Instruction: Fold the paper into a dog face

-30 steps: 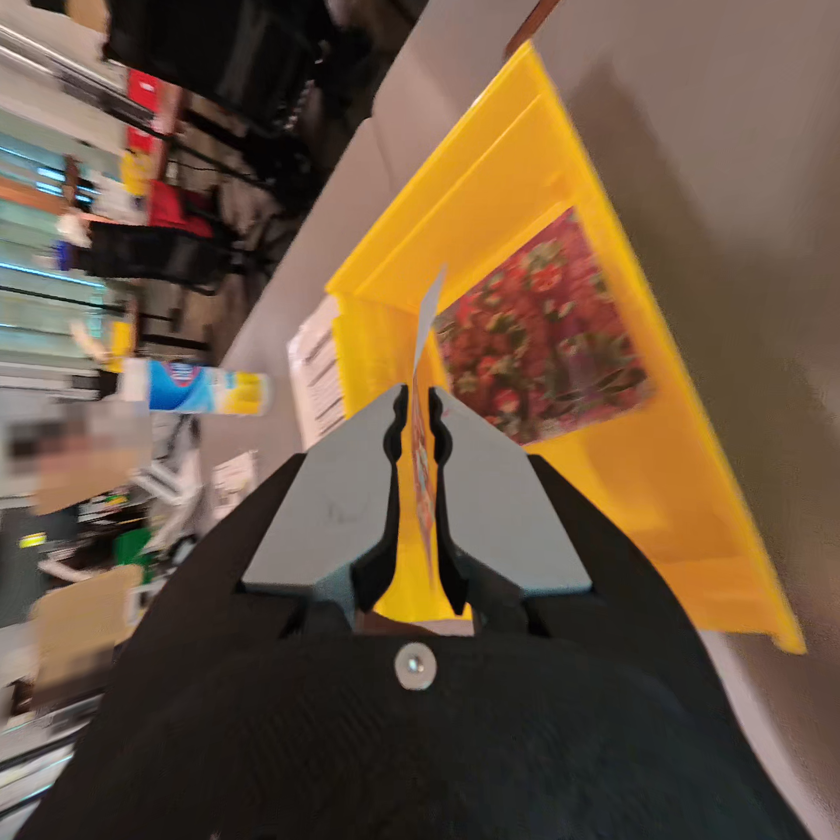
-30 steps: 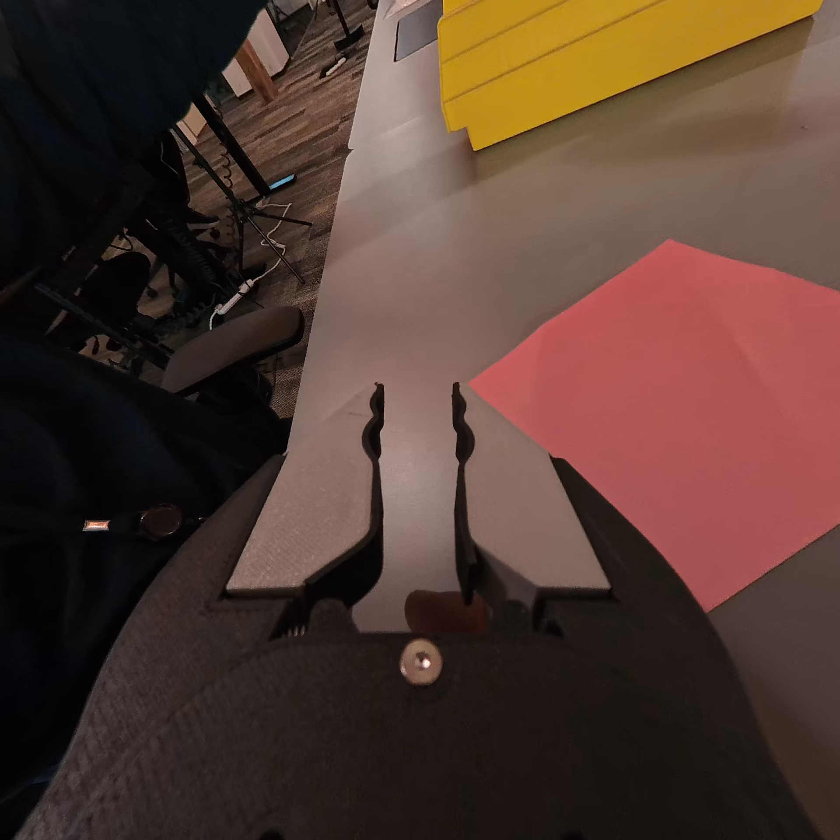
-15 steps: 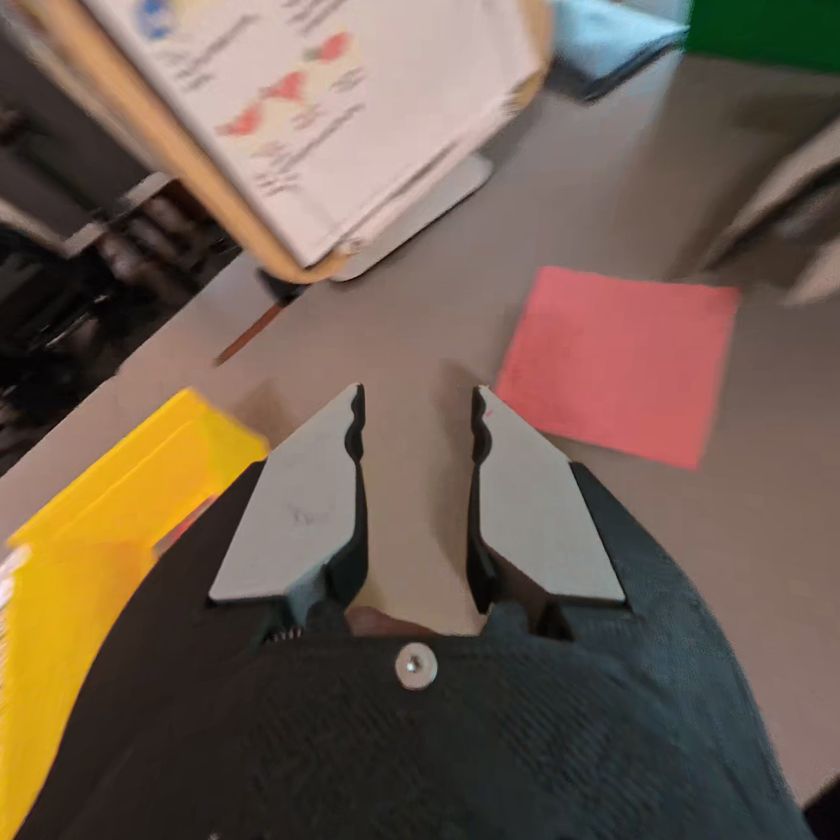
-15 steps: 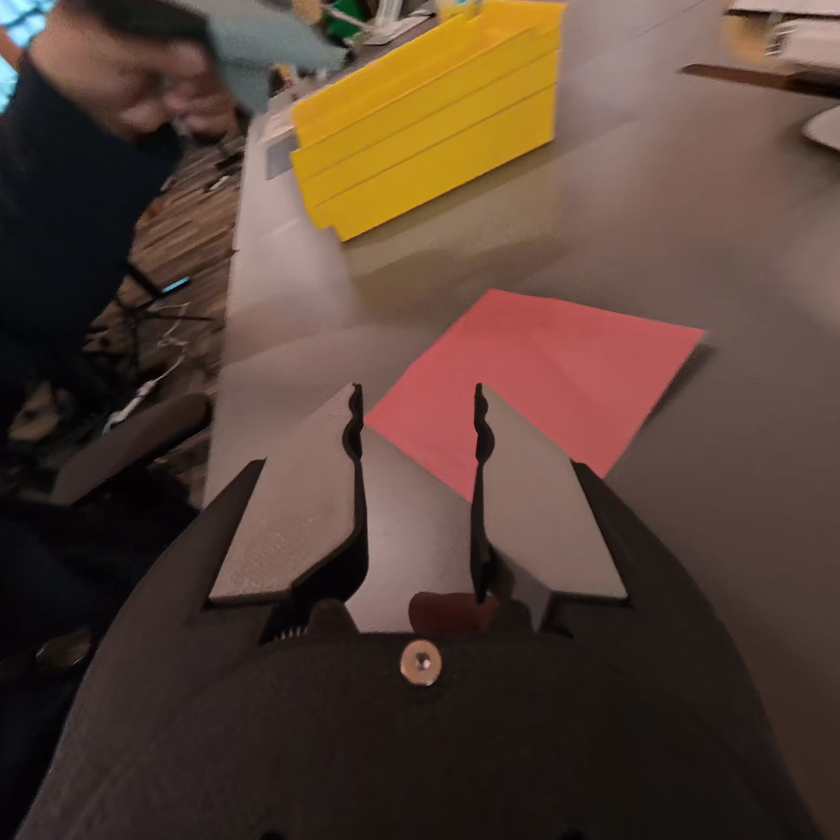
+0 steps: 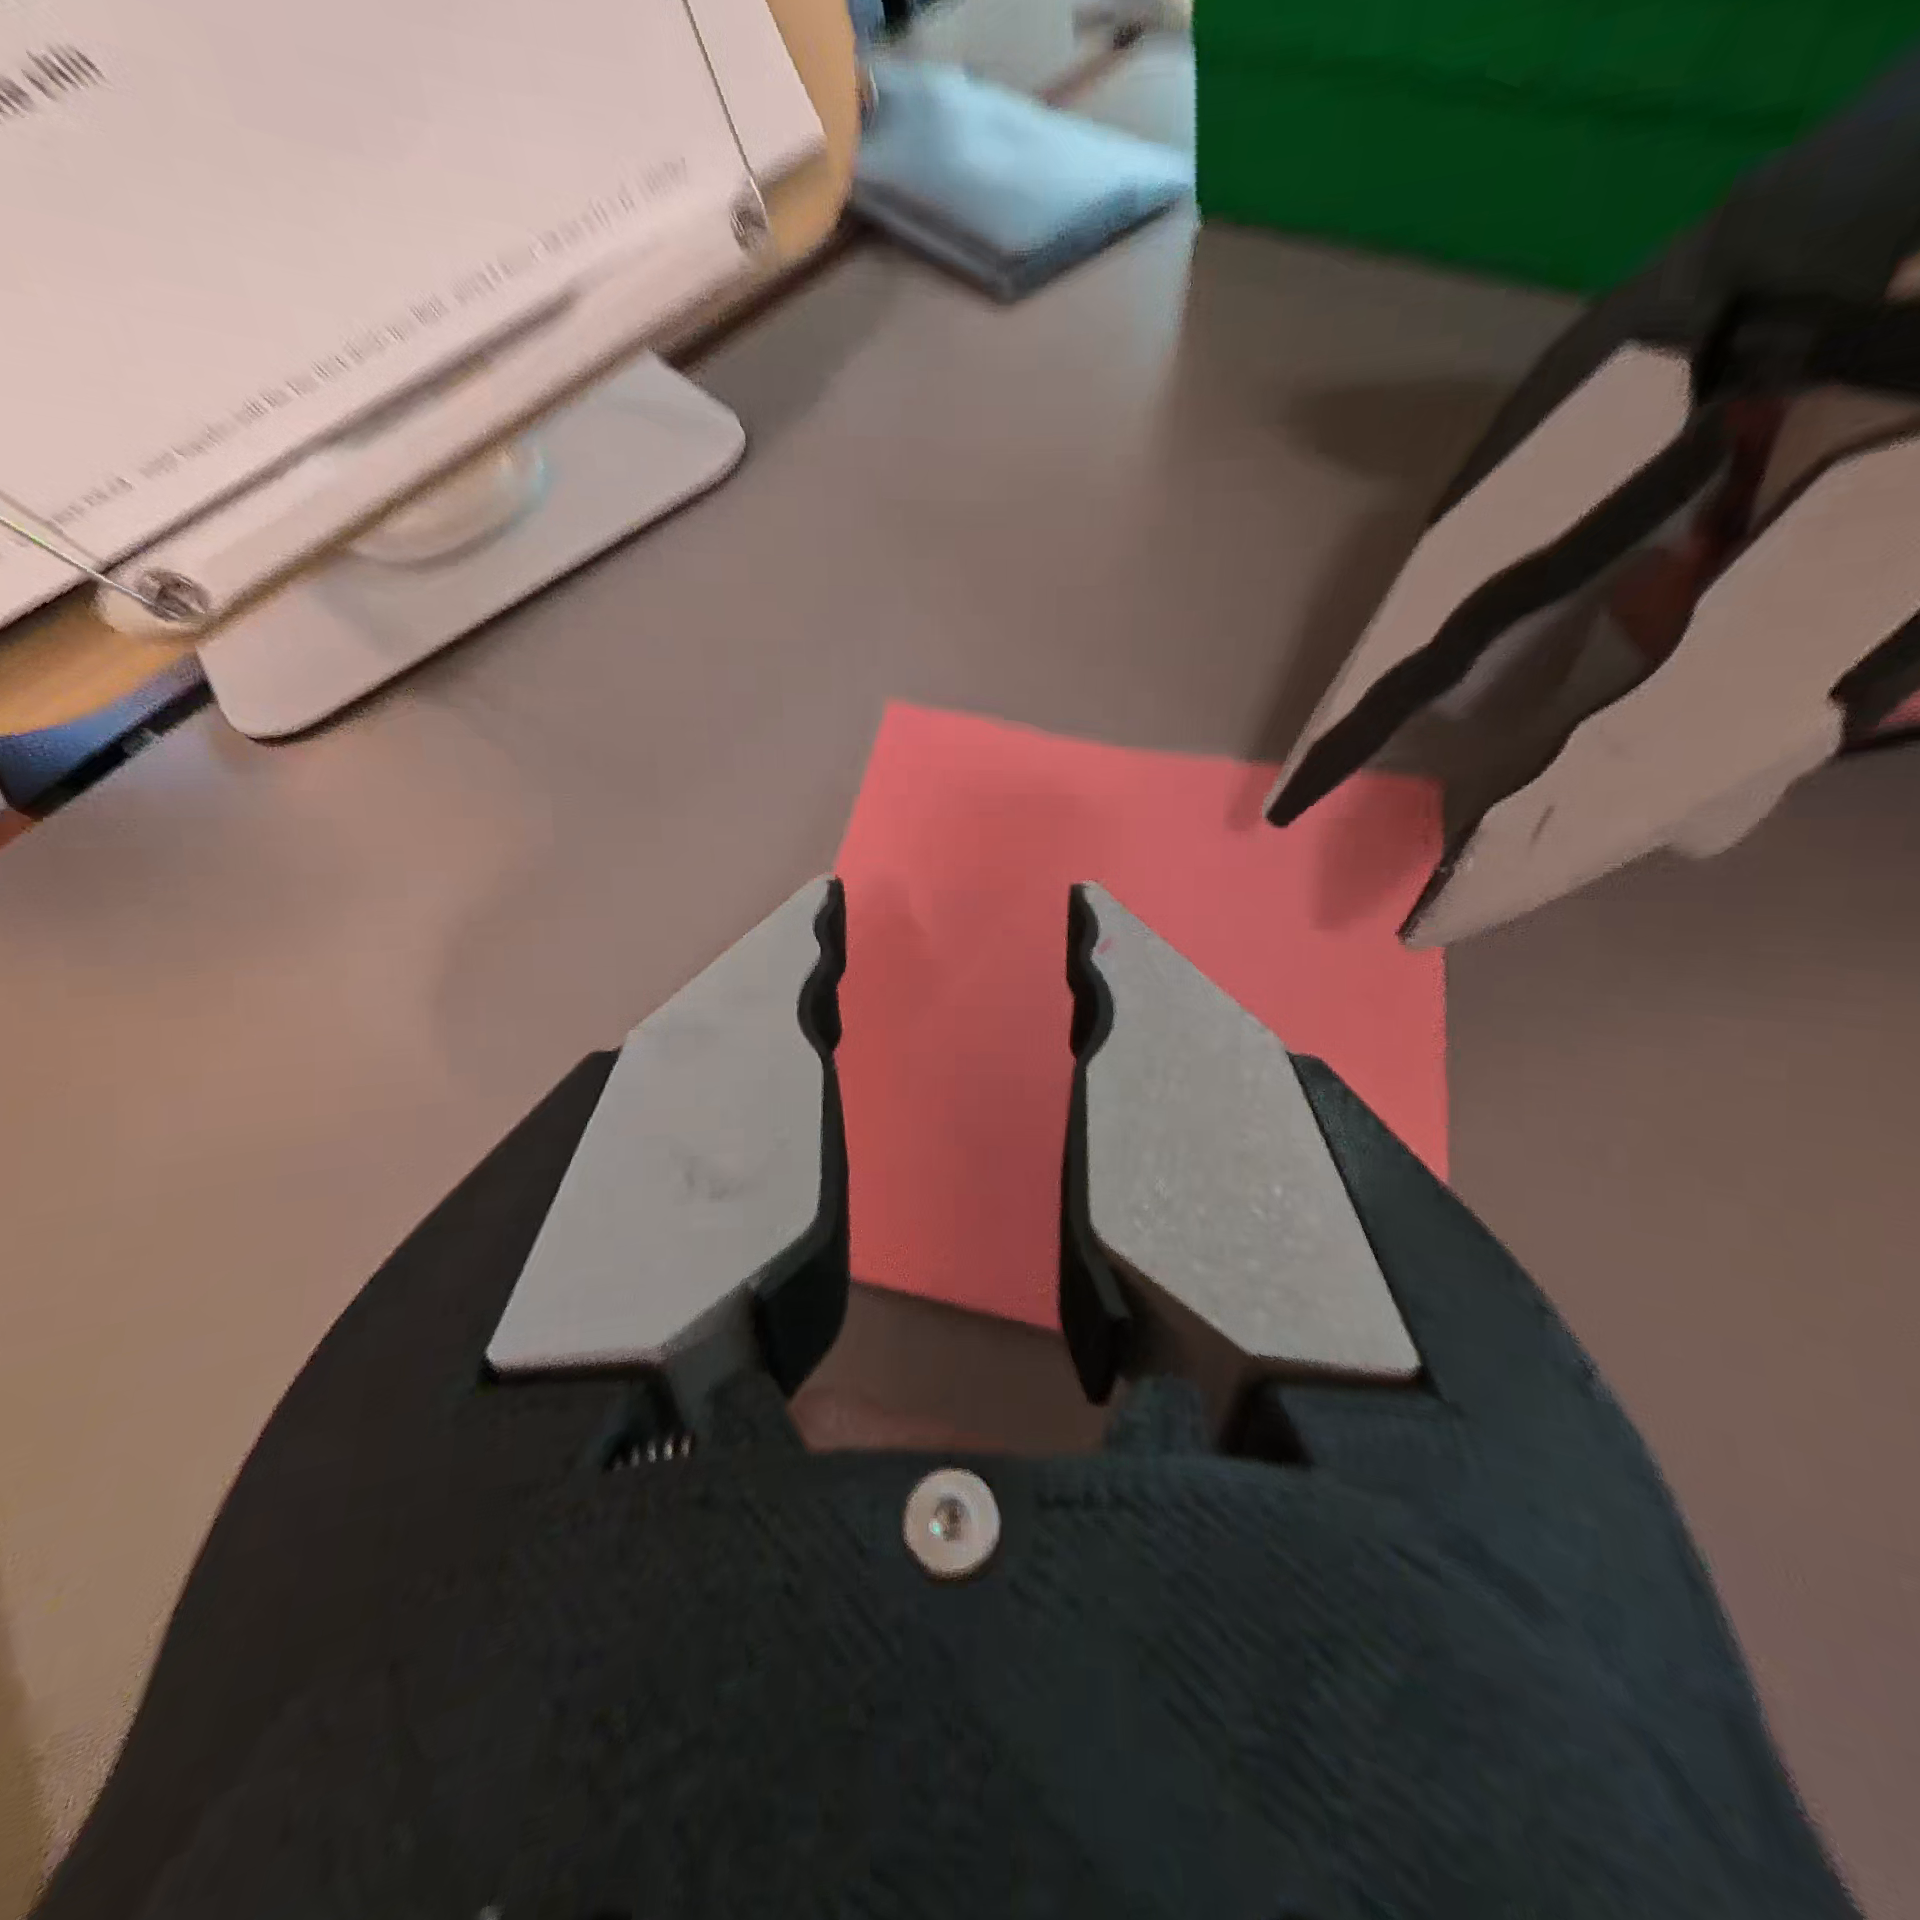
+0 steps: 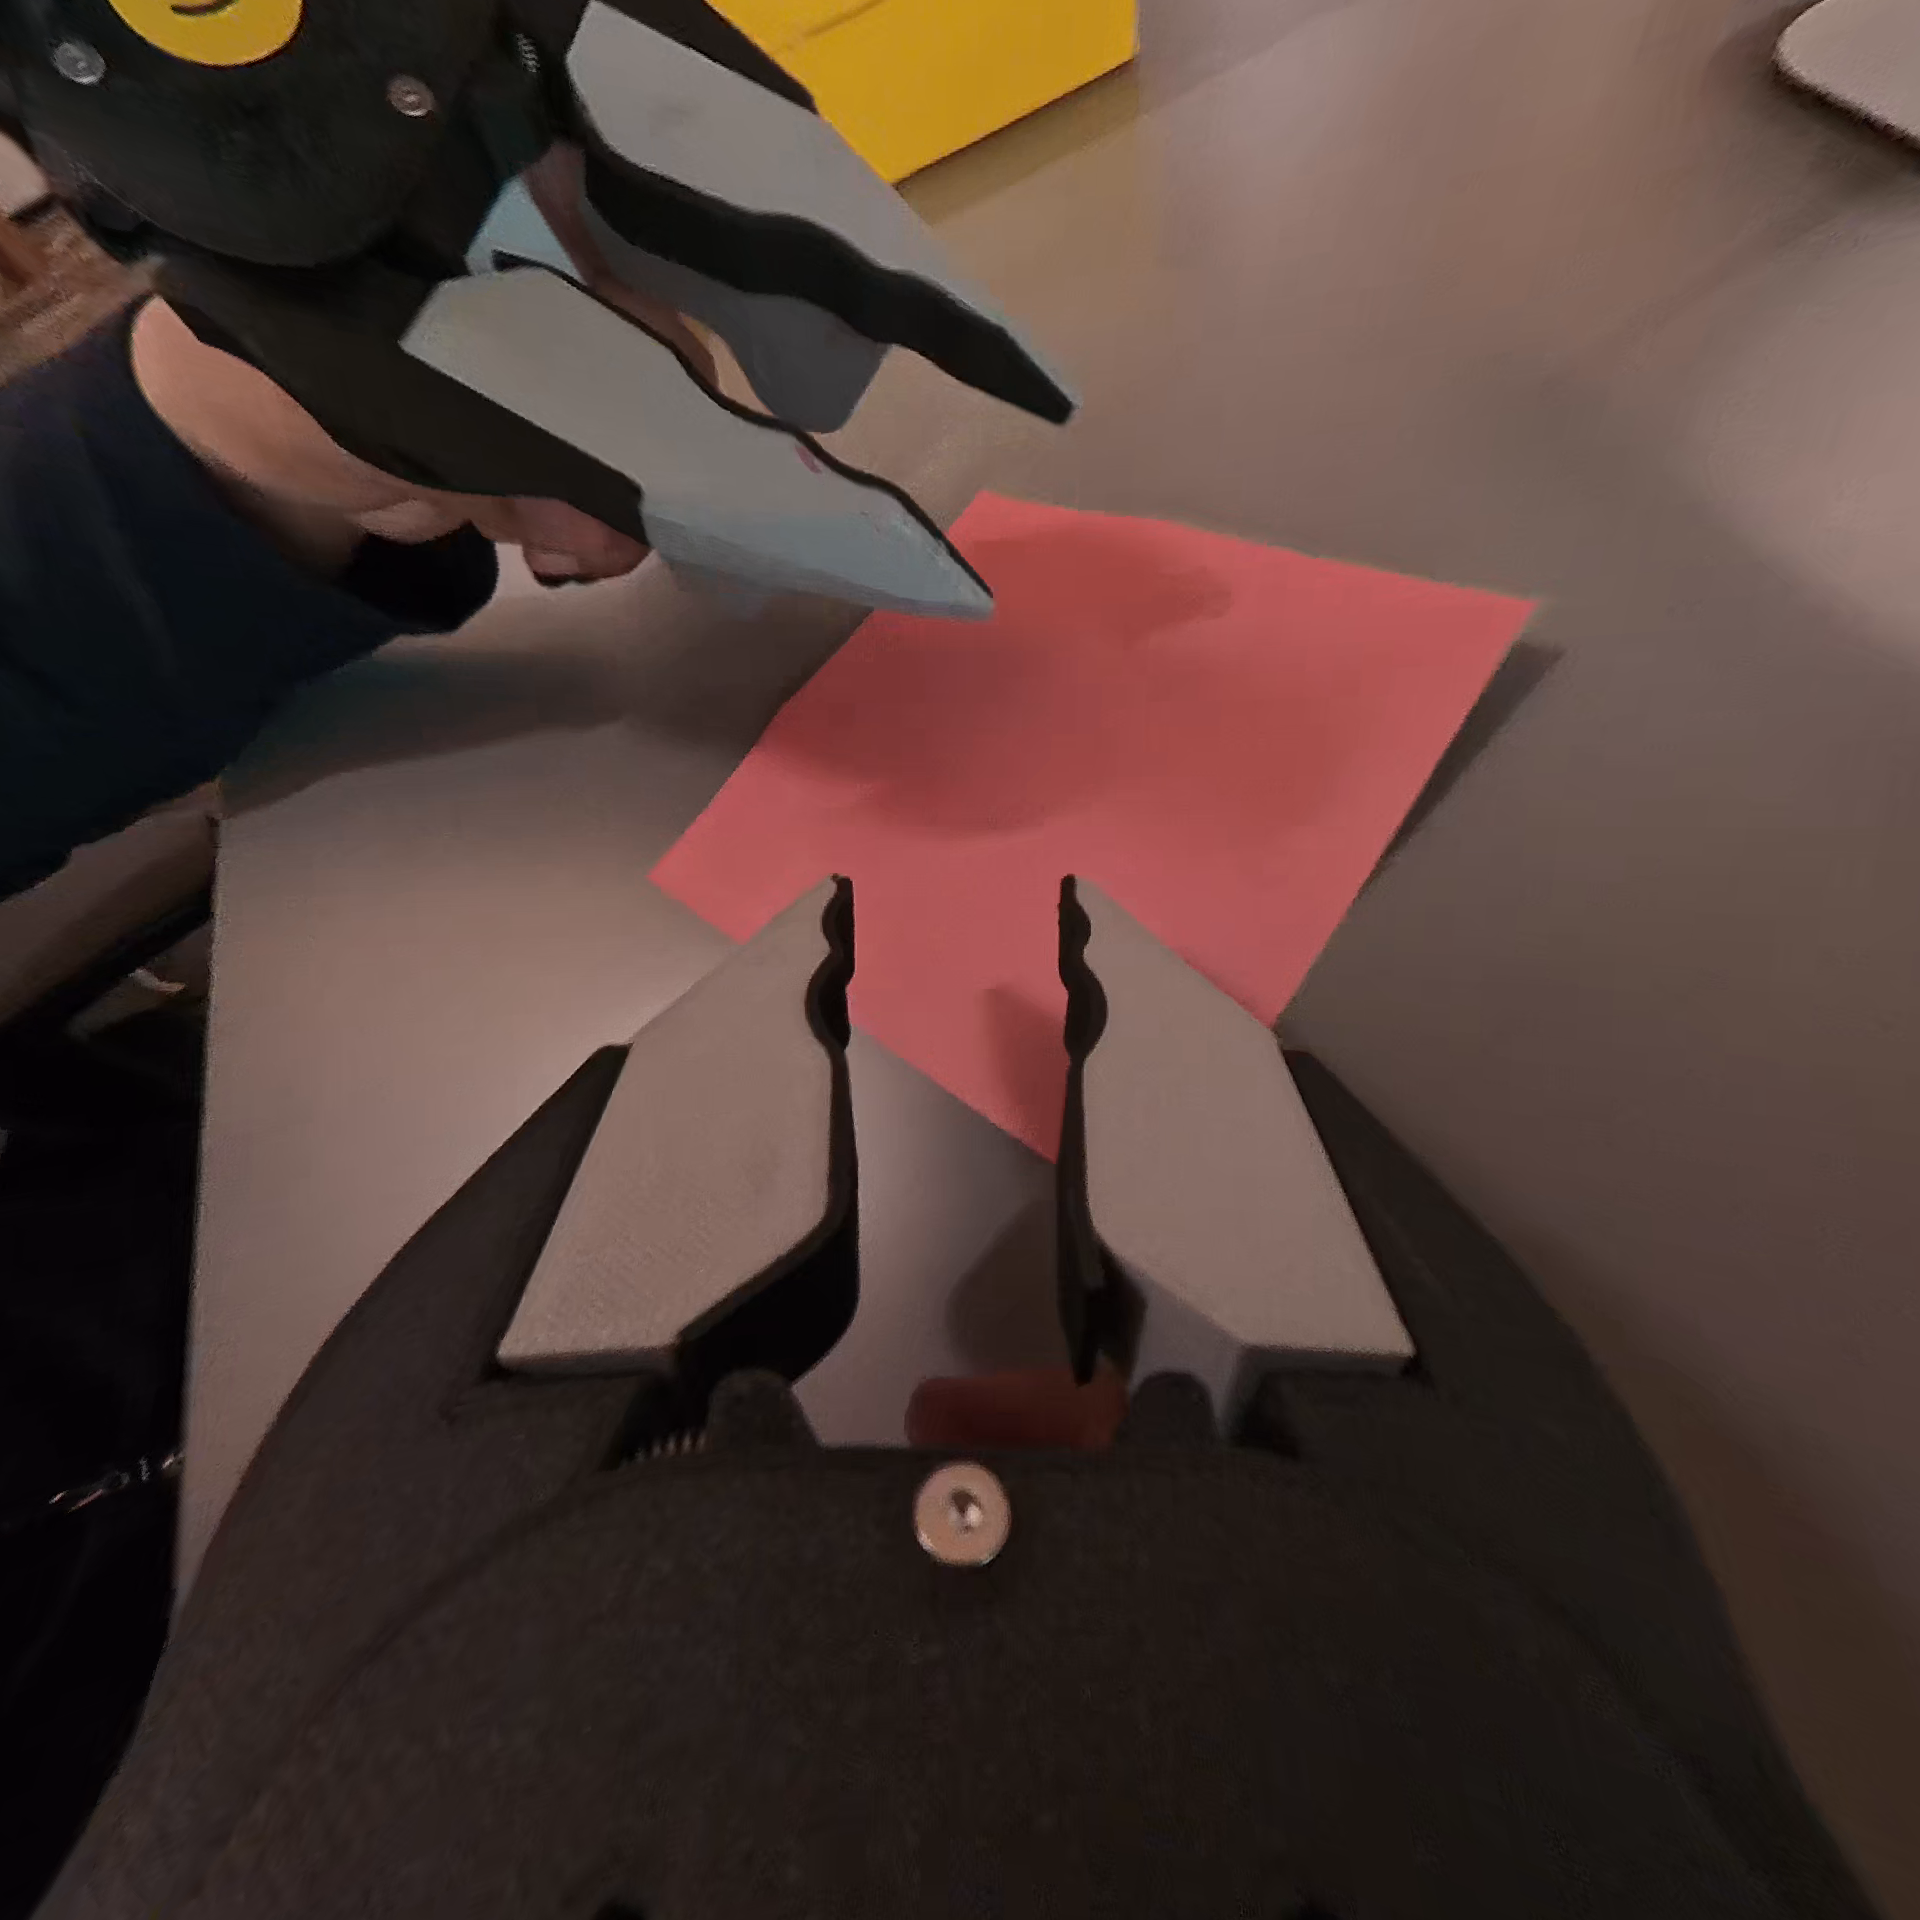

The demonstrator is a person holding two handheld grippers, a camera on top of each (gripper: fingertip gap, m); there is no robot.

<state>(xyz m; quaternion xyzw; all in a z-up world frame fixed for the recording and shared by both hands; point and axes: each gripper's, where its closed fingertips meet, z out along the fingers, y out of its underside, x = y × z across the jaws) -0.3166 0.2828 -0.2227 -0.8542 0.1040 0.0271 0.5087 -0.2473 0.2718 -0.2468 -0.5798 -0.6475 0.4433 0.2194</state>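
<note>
table point(image 5: 1039, 540) lying grey, bare | one paper point(image 5: 1143, 935) lying flat | left gripper point(image 5: 954, 902), right gripper point(image 6: 948, 896) hovering over paper, both gaping, empty | one yellow bin point(image 6: 935, 73) sitting beyond paper

My left gripper point(image 5: 954, 906) covers the near left corner of the pink paper point(image 5: 1195, 831), and my right gripper point(image 6: 951, 904) hides its near corner in the right wrist view. The printed sheets point(image 5: 343, 260) on the stand point(image 5: 488, 540) are blurred and cut by the top and left edges. The yellow bin point(image 6: 966, 73) is cropped at the top; its inside is unseen.
</note>
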